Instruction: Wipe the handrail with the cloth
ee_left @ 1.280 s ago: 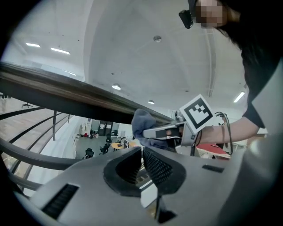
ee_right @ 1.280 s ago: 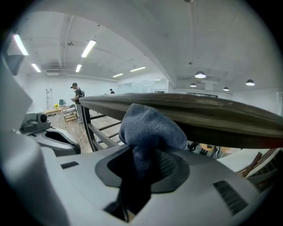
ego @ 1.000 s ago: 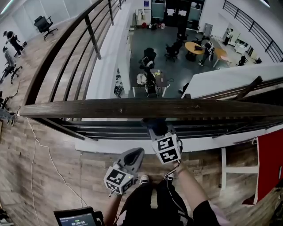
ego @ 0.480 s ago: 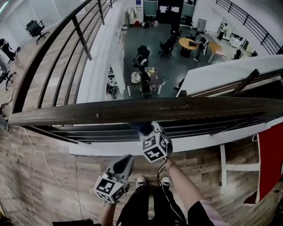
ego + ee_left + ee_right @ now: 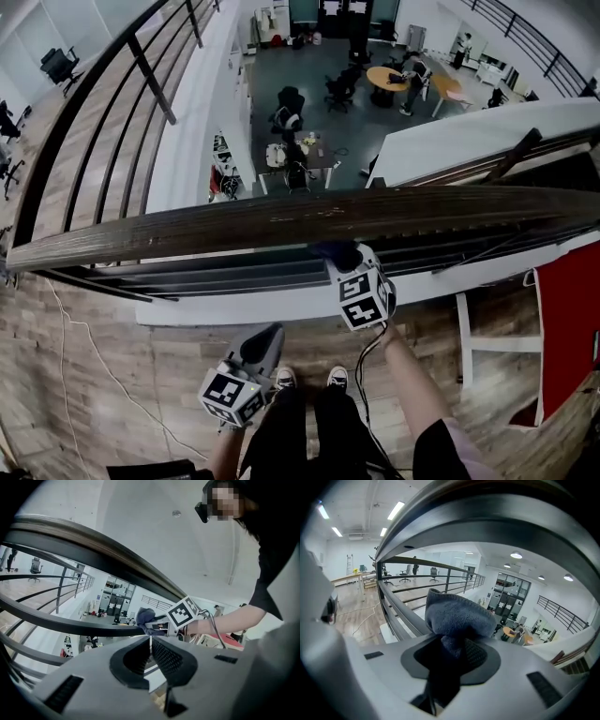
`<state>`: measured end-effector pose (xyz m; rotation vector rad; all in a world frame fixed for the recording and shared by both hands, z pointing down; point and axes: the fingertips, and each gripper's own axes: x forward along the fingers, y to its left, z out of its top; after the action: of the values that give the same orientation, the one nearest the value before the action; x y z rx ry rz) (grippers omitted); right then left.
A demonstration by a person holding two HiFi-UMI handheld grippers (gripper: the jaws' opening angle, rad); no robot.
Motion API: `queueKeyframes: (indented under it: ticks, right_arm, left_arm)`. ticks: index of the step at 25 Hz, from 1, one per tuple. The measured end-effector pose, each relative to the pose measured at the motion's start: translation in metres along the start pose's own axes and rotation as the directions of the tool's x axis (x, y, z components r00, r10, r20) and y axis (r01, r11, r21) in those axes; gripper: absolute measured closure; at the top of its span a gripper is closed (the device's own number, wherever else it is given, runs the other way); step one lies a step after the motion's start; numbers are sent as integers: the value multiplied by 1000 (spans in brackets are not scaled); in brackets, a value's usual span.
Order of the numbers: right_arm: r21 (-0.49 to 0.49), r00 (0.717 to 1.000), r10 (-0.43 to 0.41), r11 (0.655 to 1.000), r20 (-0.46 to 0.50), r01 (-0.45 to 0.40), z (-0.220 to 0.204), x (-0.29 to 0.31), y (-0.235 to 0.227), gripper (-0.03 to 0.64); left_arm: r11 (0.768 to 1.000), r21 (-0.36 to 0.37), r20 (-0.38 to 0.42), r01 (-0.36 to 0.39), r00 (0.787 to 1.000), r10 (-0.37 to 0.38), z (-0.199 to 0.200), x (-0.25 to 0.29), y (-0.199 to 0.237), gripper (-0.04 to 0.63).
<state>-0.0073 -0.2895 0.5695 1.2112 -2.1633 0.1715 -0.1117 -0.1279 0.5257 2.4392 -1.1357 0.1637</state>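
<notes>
The dark wooden handrail [image 5: 281,220] runs across the head view from left to right. My right gripper [image 5: 337,255] reaches up from below with its jaws shut on a blue-grey cloth [image 5: 330,251]. The cloth is pressed against the rail's near lower edge. In the right gripper view the bunched cloth [image 5: 457,616] sticks out of the right gripper [image 5: 455,644], with the handrail [image 5: 487,522] arching close overhead. My left gripper [image 5: 264,337] hangs lower, away from the rail, shut with nothing in it. From the left gripper [image 5: 150,641] I see the cloth [image 5: 146,617] under the handrail [image 5: 93,545].
Thinner metal rails [image 5: 281,272] run below the handrail. Beyond it is a drop to a lower floor with desks and chairs [image 5: 291,150]. A cable [image 5: 84,328] lies on the wooden floor at left. A red panel [image 5: 572,319] stands at right. My shoes [image 5: 309,377] are below.
The right gripper slid the cloth left along the rail, then back right past where it started. The left gripper stayed low and shut.
</notes>
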Motion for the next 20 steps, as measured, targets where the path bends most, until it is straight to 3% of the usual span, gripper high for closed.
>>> queueKeyframes:
  ticks: [6, 13, 20]
  right_arm:
    - [57, 993, -111, 992, -35, 113, -56, -41, -106, 509]
    - [117, 966, -241, 961, -99, 251, -120, -92, -223, 509]
    - [155, 937, -318, 928, -145, 339, -167, -125, -310, 508]
  left_arm:
    - [1000, 14, -16, 20, 1000, -19, -3, 31, -39, 595]
    - [999, 22, -36, 36, 999, -35, -9, 63, -77, 595]
    - [998, 26, -53, 64, 997, -63, -11, 99, -110, 595]
